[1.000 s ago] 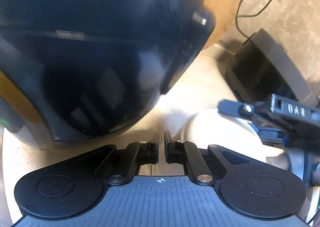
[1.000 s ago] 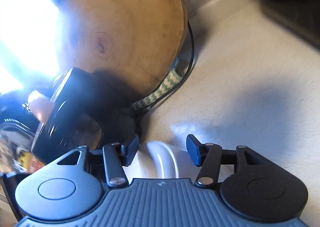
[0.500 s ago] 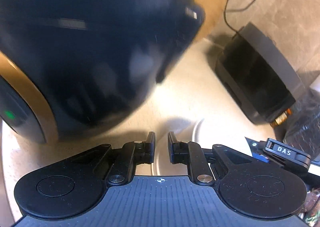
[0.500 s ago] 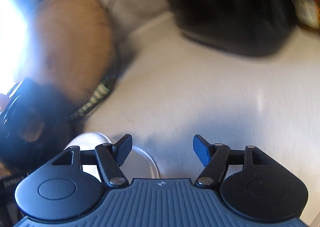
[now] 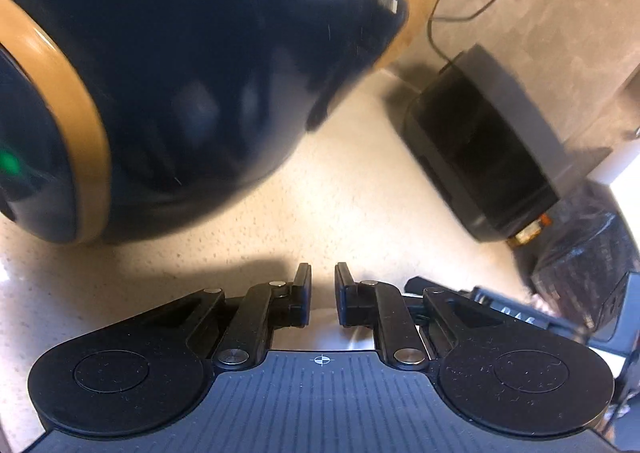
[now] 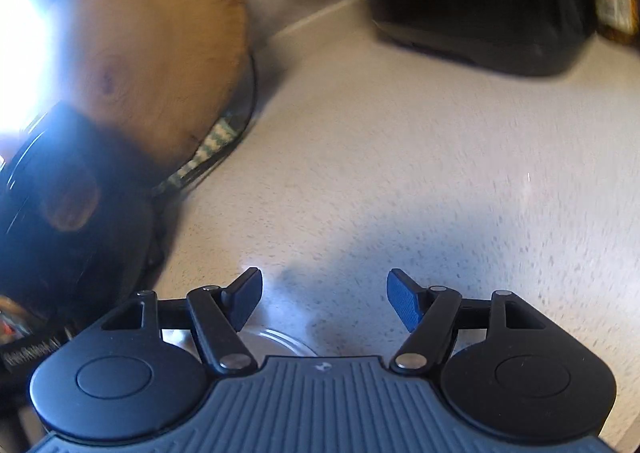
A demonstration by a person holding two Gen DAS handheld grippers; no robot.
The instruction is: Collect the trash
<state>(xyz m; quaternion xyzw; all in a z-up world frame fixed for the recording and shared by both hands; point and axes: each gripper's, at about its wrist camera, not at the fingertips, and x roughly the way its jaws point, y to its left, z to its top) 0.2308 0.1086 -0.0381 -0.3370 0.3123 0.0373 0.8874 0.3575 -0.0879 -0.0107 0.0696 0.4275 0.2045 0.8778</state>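
Looking along your left gripper [image 5: 322,281], you see its jaws parted only by a narrow gap after opening a little, with nothing between them. Your right gripper [image 6: 324,293] has just been opening and stands wide, also empty, over the speckled counter [image 6: 400,173]. A white round rim [image 6: 276,341] shows just under its fingers; what it is, I cannot tell. A crinkled black bag [image 5: 580,253] lies at the far right. A big dark appliance [image 5: 200,73] stands left, with a round wooden board [image 6: 152,45] behind it.
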